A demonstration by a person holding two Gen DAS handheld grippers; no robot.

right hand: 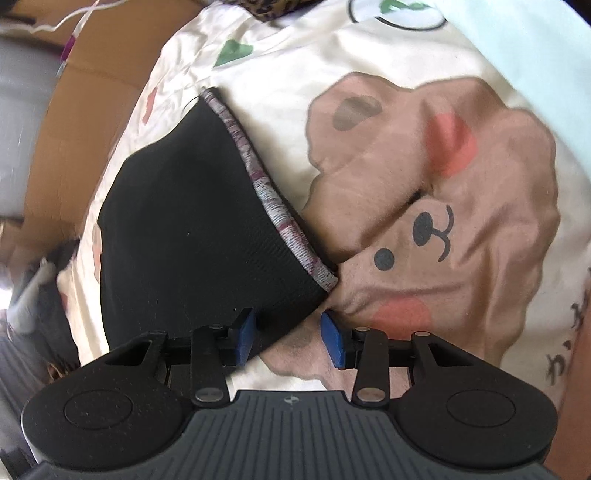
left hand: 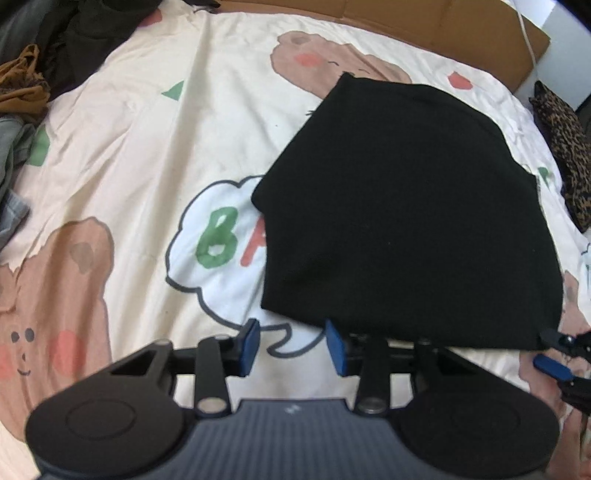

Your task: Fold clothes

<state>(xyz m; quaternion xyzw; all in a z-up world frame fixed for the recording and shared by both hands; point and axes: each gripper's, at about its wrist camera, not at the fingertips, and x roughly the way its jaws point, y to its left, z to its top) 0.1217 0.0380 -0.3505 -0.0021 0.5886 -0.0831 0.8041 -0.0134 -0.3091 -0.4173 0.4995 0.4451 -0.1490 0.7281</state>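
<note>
A folded black garment (left hand: 413, 214) lies flat on the cartoon-bear bedsheet (left hand: 147, 155). My left gripper (left hand: 293, 343) is open and empty, just short of the garment's near left corner. In the right wrist view the same garment (right hand: 192, 221) shows a grey-purple patterned band (right hand: 273, 206) along its right edge. My right gripper (right hand: 290, 336) is open, with the garment's near corner lying between its blue pads (right hand: 332, 339). The right gripper also shows in the left wrist view (left hand: 554, 354) at the garment's near right corner.
A pile of dark, brown and grey clothes (left hand: 26, 81) lies at the far left of the bed. A leopard-print item (left hand: 569, 155) lies at the right edge. A brown cardboard board (left hand: 461, 26) stands behind the bed; it also shows in the right wrist view (right hand: 81, 110).
</note>
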